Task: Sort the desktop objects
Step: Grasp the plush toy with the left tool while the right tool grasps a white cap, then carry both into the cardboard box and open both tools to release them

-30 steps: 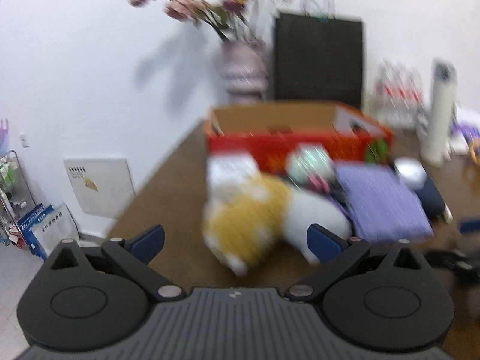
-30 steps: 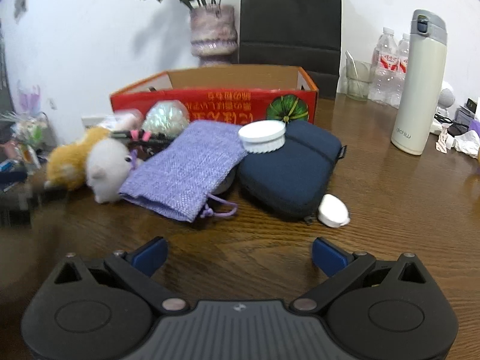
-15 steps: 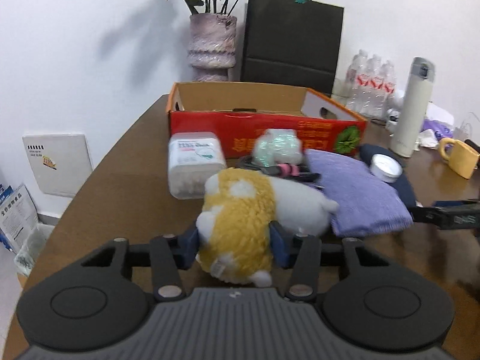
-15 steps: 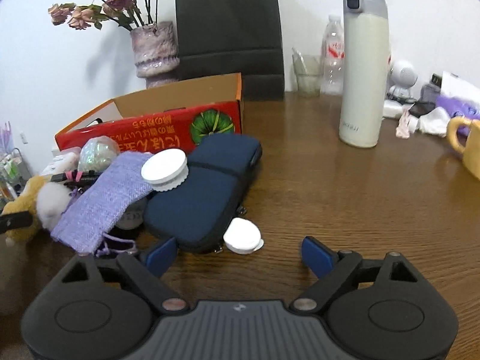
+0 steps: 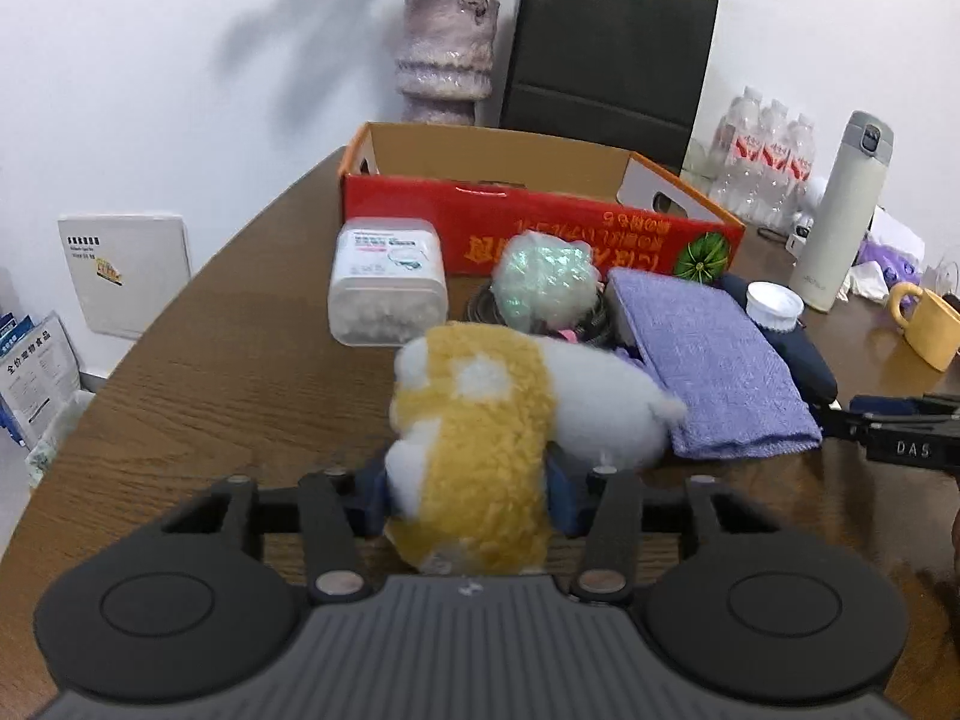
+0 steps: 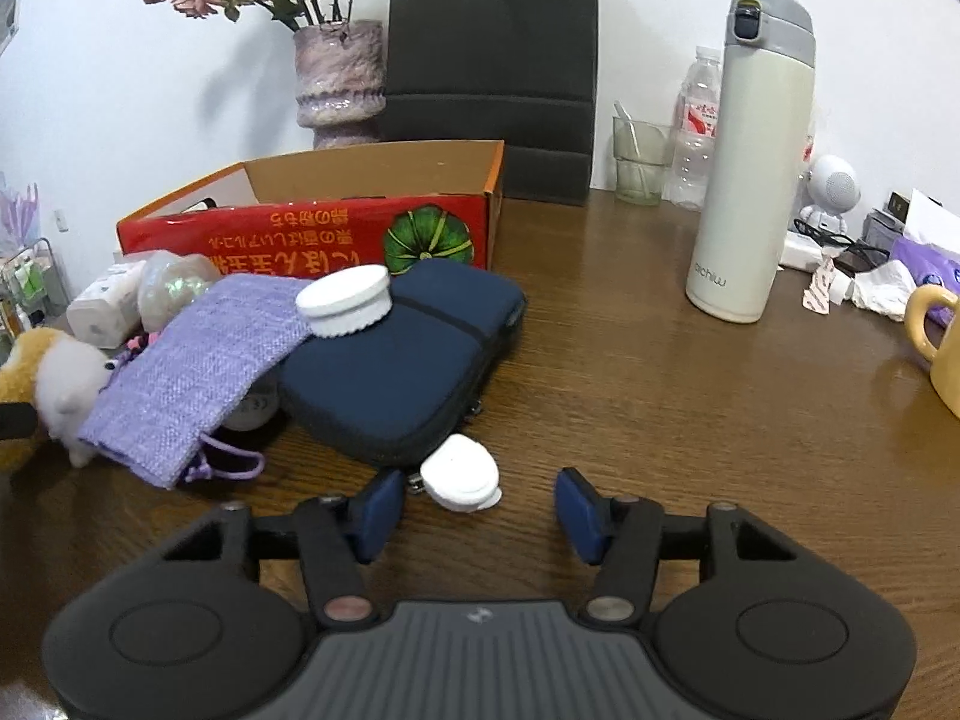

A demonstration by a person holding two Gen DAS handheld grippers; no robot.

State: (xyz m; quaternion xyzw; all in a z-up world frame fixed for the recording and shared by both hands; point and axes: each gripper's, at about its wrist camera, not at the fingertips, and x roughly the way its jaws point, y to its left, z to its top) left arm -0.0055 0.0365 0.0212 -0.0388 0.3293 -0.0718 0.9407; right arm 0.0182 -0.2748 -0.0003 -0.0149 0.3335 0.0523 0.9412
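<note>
Nothing that I can see has gone into the red cardboard box [image 5: 540,240] yet, though only part of its inside shows from either wrist; I judge the sorting barely begun. Going left to right in the left wrist view: bare wood runs from the table's left edge [image 5: 180,324] inward, a good free lane on that side but with a drop to the floor close by. My left gripper [image 5: 467,495] has its blue pads pressed into the flanks of the yellow-and-white plush toy [image 5: 480,420], which lies on the table in front of the box; that grip looks secure. Behind it stand the clear tub of swabs [image 5: 389,282] and the iridescent wrapped ball [image 5: 546,285], then the purple woven pouch [image 5: 714,360] overlapping the navy zip case [image 6: 402,372], with a white ribbed lid [image 6: 345,300] perched on both. In the right wrist view my right gripper [image 6: 477,507] is closing, jaws apart, around the small white case [image 6: 461,480], which lies on the table touching the navy case; the pads do not press it yet. To the right is open table, then the tall flask [image 6: 750,168] and the yellow mug [image 6: 936,336] near the edge of the frame. The box's near wall is a lip both loads must clear.
</note>
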